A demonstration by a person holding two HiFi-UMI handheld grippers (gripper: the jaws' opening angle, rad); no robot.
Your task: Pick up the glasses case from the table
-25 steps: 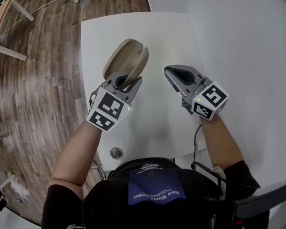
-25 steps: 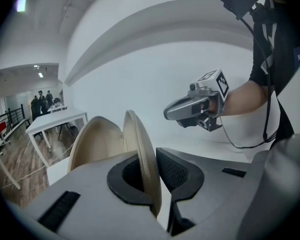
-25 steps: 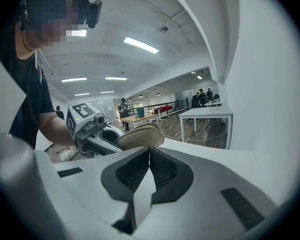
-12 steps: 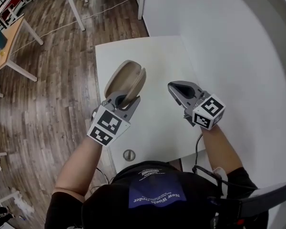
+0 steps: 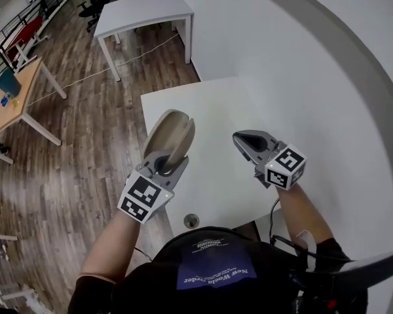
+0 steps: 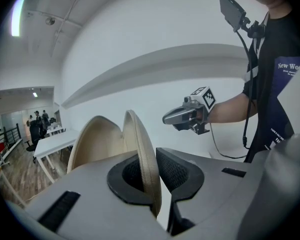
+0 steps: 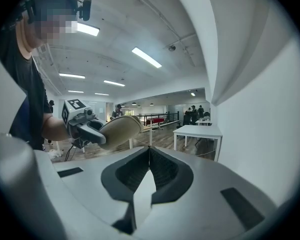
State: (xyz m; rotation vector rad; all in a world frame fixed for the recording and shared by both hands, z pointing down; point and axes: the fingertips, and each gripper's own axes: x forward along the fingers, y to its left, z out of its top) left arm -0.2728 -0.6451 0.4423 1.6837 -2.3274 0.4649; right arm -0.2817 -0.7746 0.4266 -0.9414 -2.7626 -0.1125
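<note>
Hanging above the table (image 5: 216, 103), both forearms reach forward, grippers tipped slightly down. The open case (image 5: 170, 135) is off the table, one shell pinched in the left gripper (image 5: 169, 165). The right gripper (image 5: 239, 138) has its jaws closed together, empty.

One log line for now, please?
left tongs: shut on glasses case | right tongs: shut, empty | glasses case: held above table

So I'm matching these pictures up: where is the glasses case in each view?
Head view: case left of centre, in the left gripper's jaws.
Left gripper view: lower centre, one half clamped between the jaws.
Right gripper view: left of centre, held out by the left gripper.
Shared landmark: the far white table, in all three views.
</note>
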